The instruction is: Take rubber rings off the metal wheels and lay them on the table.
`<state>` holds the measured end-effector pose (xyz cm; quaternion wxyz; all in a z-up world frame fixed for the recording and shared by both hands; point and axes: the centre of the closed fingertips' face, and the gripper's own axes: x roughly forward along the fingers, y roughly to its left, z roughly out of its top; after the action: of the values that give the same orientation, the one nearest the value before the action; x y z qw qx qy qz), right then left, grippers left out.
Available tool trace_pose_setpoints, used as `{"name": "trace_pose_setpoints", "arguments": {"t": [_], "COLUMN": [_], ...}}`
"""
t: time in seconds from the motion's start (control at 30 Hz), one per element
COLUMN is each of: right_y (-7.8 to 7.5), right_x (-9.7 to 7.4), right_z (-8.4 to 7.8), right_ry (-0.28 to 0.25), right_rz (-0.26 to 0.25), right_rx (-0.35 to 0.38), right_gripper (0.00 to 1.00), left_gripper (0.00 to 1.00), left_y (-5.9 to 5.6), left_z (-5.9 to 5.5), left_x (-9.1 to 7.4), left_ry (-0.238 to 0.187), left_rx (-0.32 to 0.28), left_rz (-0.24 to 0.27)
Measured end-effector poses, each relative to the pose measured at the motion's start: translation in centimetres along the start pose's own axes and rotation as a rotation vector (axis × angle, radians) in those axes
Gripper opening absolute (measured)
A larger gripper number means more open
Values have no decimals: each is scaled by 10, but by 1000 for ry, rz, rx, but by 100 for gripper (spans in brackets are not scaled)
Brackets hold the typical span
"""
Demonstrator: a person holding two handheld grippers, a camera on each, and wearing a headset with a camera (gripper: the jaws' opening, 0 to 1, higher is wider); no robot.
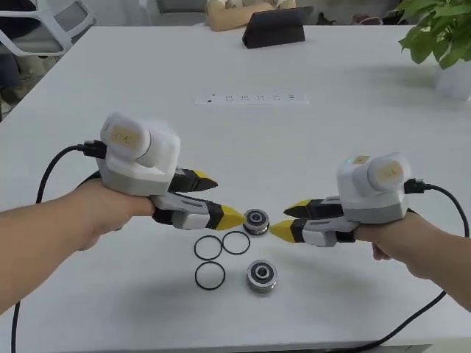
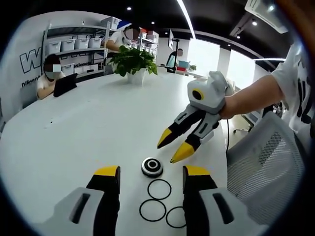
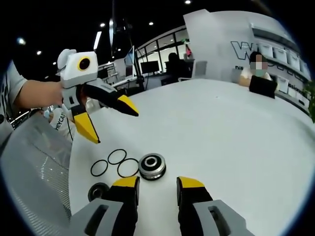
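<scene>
1. White table (image 1: 346,95) is stretching away from you in an office. A chair (image 1: 51,29) is standing off its far left corner and a power strip (image 1: 252,98) is lying mid-table. A dark tablet stand (image 1: 274,28) is sitting at the far edge, and a green plant (image 1: 438,33) is leaning in over the far right corner.
2. You are holding the left gripper (image 1: 223,199) over the near part of the table, left of centre, and aiming it to the right. Its jaws are standing spread wide and pinching nothing.
3. Three black rubber rings (image 1: 221,245) are lying flat on the table just under that gripper's tips. Two are sitting side by side, touching or nearly so, and the third is lying closer to the near edge.
4. One metal wheel (image 1: 255,220) is resting on its side between the tips of your two grippers, apart from both. A second wheel (image 1: 261,273) is lying nearer the near edge, just right of the lone ring. You cannot tell whether either wheel is carrying a ring.
5. You are holding the right gripper (image 1: 283,219) right of centre and aiming it left at the first wheel. Its jaws are parted and gripping nothing.
</scene>
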<state>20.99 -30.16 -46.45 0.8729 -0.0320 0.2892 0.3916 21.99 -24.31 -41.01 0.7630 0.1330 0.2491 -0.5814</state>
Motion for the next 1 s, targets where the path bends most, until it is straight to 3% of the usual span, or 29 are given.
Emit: {"name": "trace_pose_setpoints", "arguments": {"t": [1.0], "right_y": [3], "right_x": [15], "right_z": [-5], "right_ry": [7], "right_rz": [56], "right_rx": [-36], "right_gripper": [21], "left_gripper": [35], "left_y": [-7], "left_z": [-15], "left_x": [34], "left_ry": [46], "left_rx": [5], "left_rz": [-41]}}
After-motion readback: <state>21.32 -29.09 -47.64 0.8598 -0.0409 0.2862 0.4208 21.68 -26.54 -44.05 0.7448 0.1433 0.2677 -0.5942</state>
